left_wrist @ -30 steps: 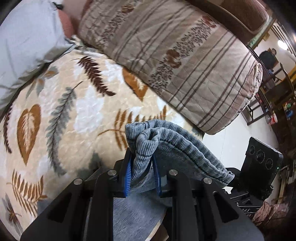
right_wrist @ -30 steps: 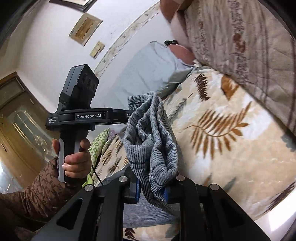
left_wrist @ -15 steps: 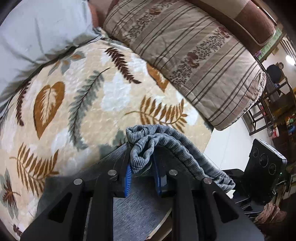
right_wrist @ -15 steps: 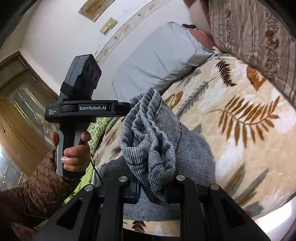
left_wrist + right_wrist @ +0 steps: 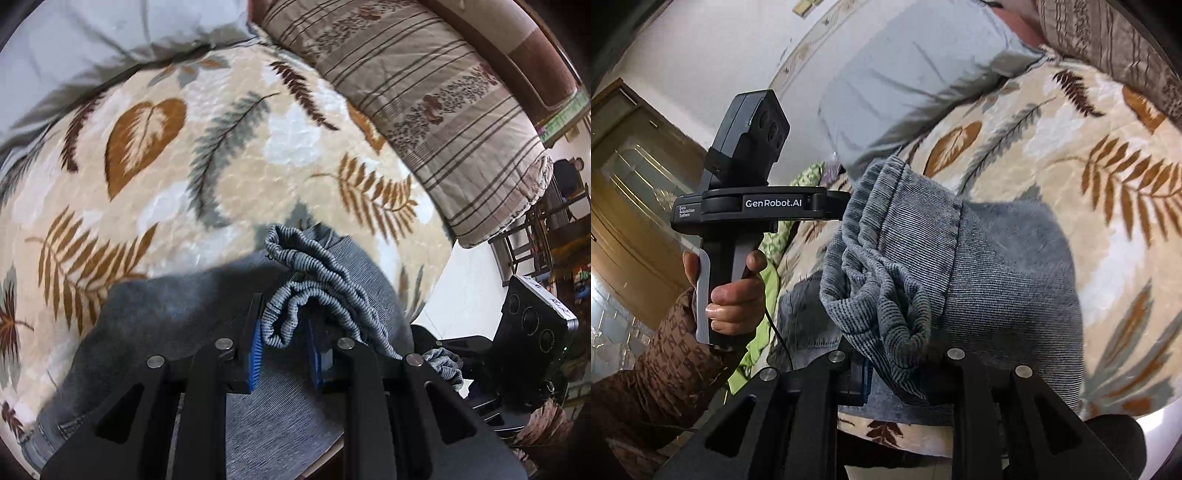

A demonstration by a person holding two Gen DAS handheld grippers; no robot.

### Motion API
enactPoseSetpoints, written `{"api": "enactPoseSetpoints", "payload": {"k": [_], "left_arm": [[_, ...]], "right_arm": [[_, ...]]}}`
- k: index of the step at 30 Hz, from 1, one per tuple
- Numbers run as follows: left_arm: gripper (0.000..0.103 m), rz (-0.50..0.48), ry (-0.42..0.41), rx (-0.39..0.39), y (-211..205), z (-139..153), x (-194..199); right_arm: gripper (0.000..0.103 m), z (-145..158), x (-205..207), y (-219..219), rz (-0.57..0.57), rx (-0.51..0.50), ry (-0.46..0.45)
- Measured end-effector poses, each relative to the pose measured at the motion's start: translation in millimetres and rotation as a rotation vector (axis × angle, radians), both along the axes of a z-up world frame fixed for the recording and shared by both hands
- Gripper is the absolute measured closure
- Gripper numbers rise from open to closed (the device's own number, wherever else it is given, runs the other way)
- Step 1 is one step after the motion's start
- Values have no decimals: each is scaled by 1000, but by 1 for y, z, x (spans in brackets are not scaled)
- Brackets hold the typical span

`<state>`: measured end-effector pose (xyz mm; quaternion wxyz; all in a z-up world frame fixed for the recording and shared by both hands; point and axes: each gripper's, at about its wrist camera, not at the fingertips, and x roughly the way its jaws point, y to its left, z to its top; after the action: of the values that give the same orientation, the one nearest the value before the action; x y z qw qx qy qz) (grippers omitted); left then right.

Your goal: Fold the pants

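Observation:
Grey-blue pants (image 5: 159, 317) lie on a leaf-patterned bedspread (image 5: 207, 155), their ribbed waistband (image 5: 314, 273) bunched and lifted. My left gripper (image 5: 284, 350) is shut on one end of the waistband, just above the lower layer of cloth. My right gripper (image 5: 897, 369) is shut on the other end of the waistband (image 5: 886, 280); its fingertips are hidden by the cloth. The left gripper's handle (image 5: 738, 206) shows in the right wrist view, held by a hand. The pants body (image 5: 1008, 273) spreads under the waistband.
A striped bolster cushion (image 5: 436, 96) lies along the far right of the bed. A pale grey pillow (image 5: 92, 40) sits at the head; it also shows in the right wrist view (image 5: 905, 85). A green cloth (image 5: 768, 288) lies by the bed edge. Chairs (image 5: 532, 236) stand beyond.
Both grippers have carried the waistband forward and down toward the bed, over the lower part of the pants. More grey cloth now lies flat beneath them.

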<state>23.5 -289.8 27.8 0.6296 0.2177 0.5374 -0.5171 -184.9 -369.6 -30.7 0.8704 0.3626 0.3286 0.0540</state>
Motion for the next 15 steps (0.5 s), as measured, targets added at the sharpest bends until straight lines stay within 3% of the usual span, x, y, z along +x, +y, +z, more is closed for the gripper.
{"api": "enactPoseSetpoints", "payload": {"k": [15], "left_arm": [[85, 48, 12, 85, 35, -49, 9]], "right_arm": [[77, -33, 28, 18, 77, 16, 117]]}}
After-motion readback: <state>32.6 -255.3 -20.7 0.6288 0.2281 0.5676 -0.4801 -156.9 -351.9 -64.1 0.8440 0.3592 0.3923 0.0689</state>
